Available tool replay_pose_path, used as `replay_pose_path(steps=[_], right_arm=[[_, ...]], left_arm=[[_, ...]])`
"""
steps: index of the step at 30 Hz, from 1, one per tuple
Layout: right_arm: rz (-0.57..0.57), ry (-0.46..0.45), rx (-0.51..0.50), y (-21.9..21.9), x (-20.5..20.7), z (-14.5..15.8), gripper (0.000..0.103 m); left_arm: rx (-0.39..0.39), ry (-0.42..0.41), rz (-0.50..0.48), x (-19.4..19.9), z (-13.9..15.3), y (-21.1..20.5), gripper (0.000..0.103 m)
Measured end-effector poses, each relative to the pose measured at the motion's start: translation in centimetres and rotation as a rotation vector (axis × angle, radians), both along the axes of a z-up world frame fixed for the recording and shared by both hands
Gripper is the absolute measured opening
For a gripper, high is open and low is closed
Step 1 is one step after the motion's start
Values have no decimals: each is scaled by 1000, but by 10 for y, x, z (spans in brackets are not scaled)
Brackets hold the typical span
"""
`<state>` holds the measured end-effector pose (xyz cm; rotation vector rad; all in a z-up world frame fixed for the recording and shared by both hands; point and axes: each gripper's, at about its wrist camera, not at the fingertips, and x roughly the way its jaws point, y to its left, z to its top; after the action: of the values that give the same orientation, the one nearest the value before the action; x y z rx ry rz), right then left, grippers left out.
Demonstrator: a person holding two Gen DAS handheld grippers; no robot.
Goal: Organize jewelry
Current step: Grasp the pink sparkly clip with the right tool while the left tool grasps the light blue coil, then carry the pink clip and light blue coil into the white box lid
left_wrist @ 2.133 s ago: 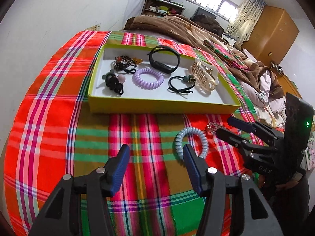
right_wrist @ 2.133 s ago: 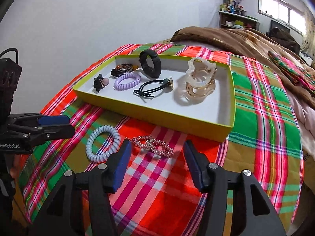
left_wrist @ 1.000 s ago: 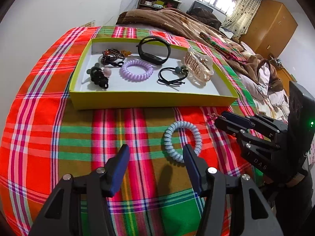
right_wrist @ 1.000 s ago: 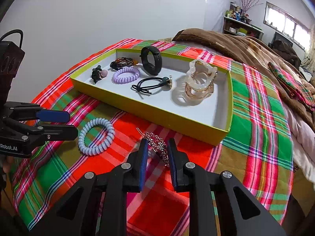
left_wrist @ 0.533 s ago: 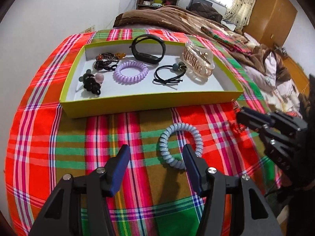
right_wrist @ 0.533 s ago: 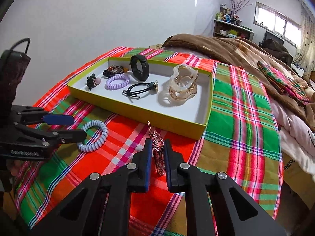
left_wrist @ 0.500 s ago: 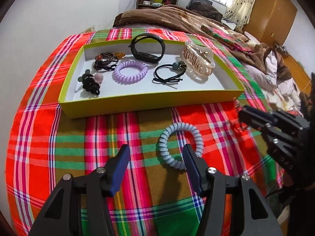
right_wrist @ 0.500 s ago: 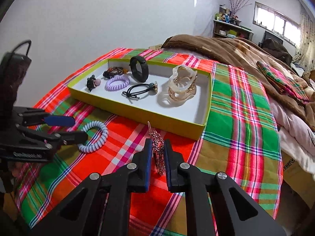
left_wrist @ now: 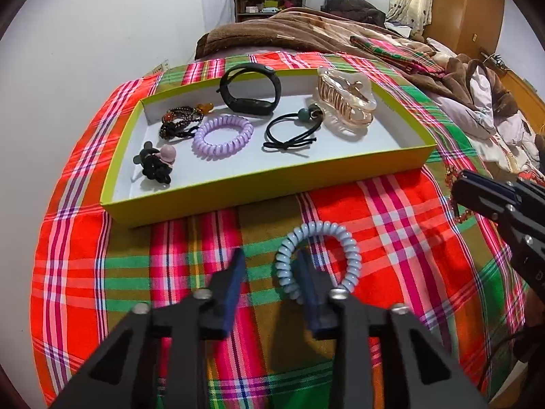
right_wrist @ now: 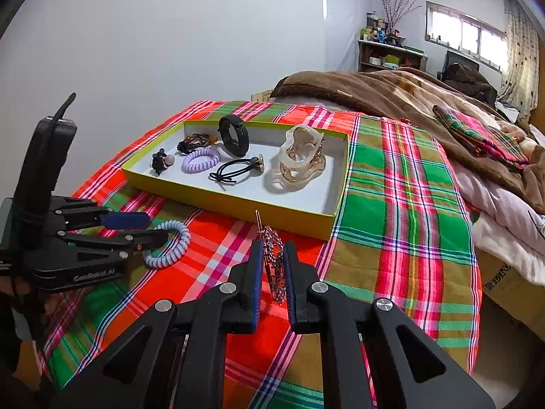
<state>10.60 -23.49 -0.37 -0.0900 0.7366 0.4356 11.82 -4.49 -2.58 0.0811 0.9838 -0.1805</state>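
A pale blue coil hair tie lies on the plaid cloth in front of the yellow tray. My left gripper is down at it with its jaws closing. The right finger stands inside the ring and the left finger outside, so the ring's left strand is between them with a gap still on the left. In the right wrist view the same left gripper reaches into the coil tie. My right gripper is shut on a sparkly rhinestone hair clip, held upright above the cloth.
The tray holds a black band, a purple coil tie, a black elastic, a clear claw clip, a beaded bracelet and a black-and-pink tie. Brown blankets lie behind, and the right gripper is at the right.
My left jaws have narrowed from wide open onto the blue coil tie's left strand. My right gripper shut on the rhinestone clip and lifted it off the cloth.
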Motion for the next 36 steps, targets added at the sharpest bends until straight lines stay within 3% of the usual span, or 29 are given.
replay_pose_path(steps=[4,36], right_arm=[[-2,-2,2,-1,-3,0,12],[-7,-63,-6,2,-19,28,12]], left_arm=[[-8,3,-2,0,1,1,11],[-108,-106,-5,-16,48,14,10]])
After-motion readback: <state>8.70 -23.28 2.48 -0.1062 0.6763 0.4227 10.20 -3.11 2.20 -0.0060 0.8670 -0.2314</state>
